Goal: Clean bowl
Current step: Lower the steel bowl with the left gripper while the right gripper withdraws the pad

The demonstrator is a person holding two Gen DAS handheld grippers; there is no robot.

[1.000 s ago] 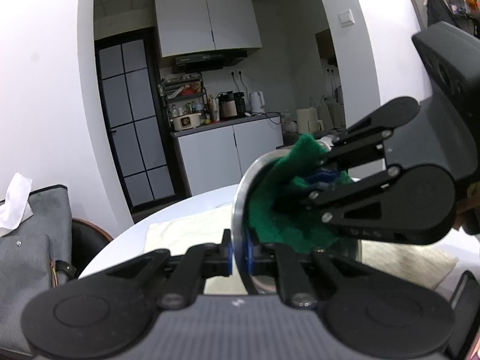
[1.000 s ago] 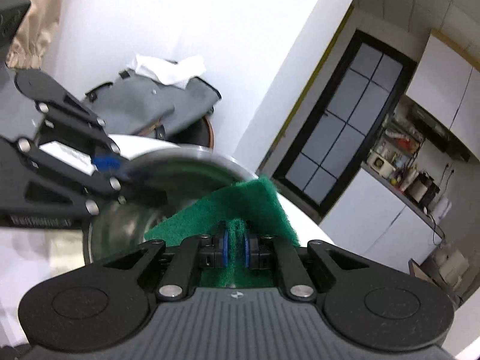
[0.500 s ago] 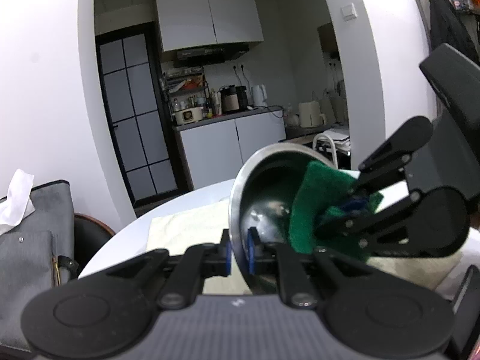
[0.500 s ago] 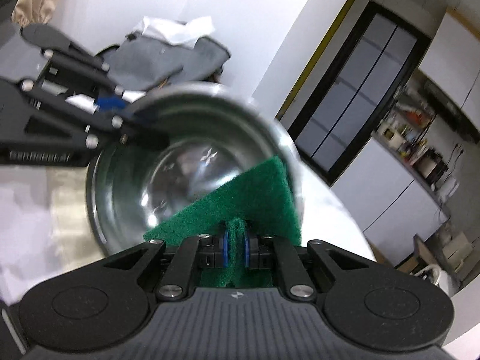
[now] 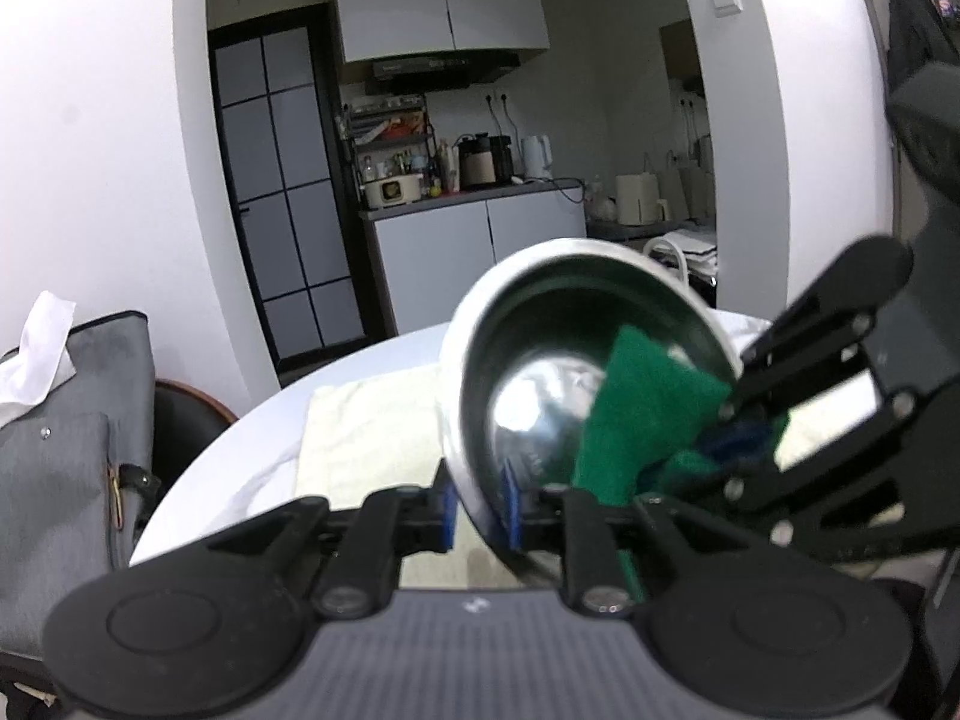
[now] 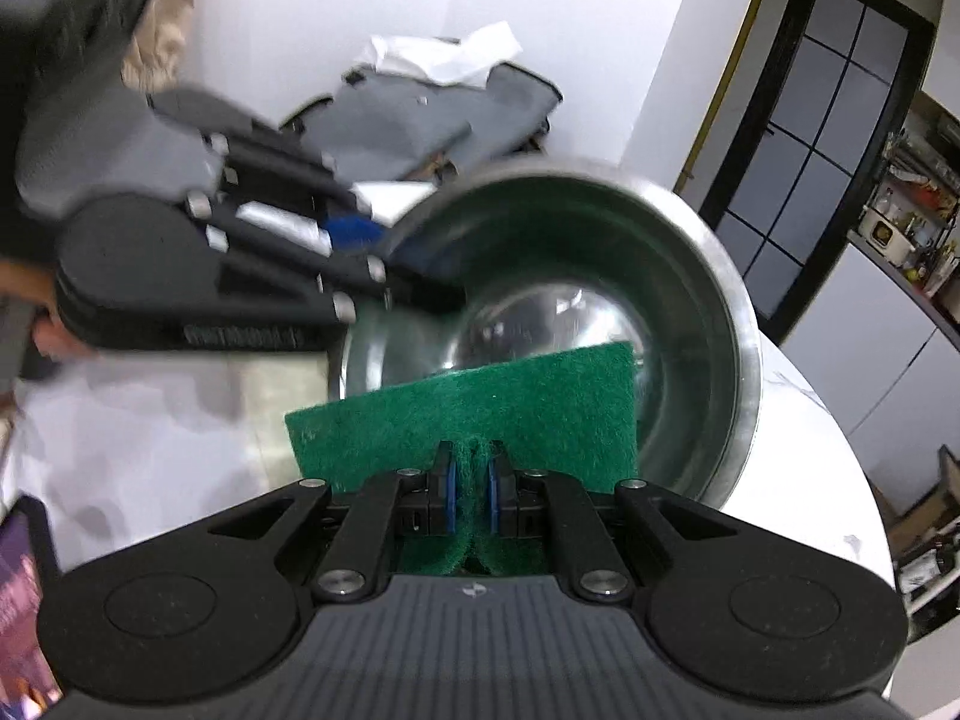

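A steel bowl [image 5: 540, 384] [image 6: 540, 312] is tilted on edge above the round table, its hollow facing the right wrist camera. My left gripper [image 5: 478, 501] [image 6: 384, 258] has the bowl's rim between its blue pads; its jaws are opening, and the pads still touch the rim. My right gripper [image 6: 472, 474] [image 5: 738, 438] is shut on a folded green scouring pad [image 6: 480, 408] [image 5: 648, 408]. The pad's free edge reaches into the bowl against the lower inner wall.
A white round table [image 5: 240, 456] [image 6: 792, 450] carries a pale cloth [image 5: 366, 432] under the bowl. A grey bag [image 5: 60, 438] [image 6: 420, 120] with white tissue on top sits on a chair beyond the table's edge. A kitchen doorway lies behind.
The bowl has turned so its inside shows more fully in both views. The scouring pad has slid from the bowl's upper rim down into its hollow. The left pads stand wider apart.
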